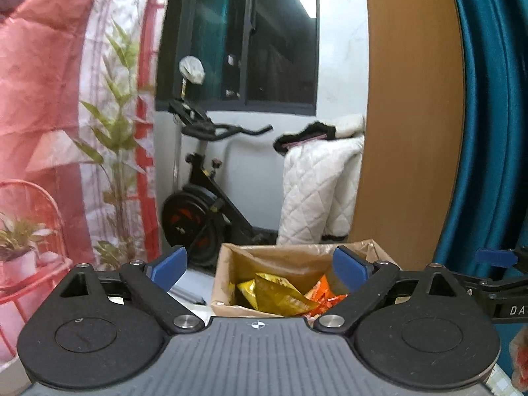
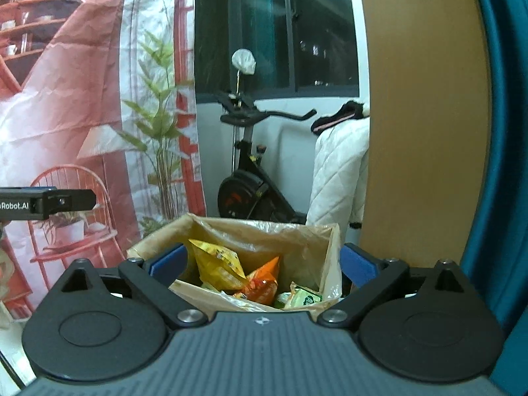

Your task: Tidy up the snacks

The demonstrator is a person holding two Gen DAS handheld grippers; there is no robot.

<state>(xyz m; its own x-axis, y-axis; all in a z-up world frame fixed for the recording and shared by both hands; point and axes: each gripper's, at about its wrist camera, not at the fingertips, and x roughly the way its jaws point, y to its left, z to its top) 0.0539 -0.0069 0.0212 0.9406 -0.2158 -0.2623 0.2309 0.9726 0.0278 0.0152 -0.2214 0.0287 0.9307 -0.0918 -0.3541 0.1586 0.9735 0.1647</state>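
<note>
In the left wrist view the room has a printed red backdrop [image 1: 49,99], a dark window [image 1: 264,33], an exercise bike [image 1: 204,198], a white quilt [image 1: 316,191], a wooden panel [image 1: 412,115] and a teal curtain [image 1: 488,115]. The left tool [image 1: 260,269] is wide open and holds nothing. Ahead of it stands an open box [image 1: 227,283] with a plastic liner. Inside, a gold bag [image 1: 277,293] lies tilted with its long axis left to right, touching an orange bag [image 1: 325,297].

In the right wrist view the right tool [image 2: 262,264] is also wide and empty, just over the box [image 2: 151,247]. A yellow bag [image 2: 217,264] stands nearly upright, an orange bag [image 2: 264,280] leans beside it, and a green pack [image 2: 302,298] lies at the right. The left tool's body [image 2: 49,203] shows at the left edge.
</note>
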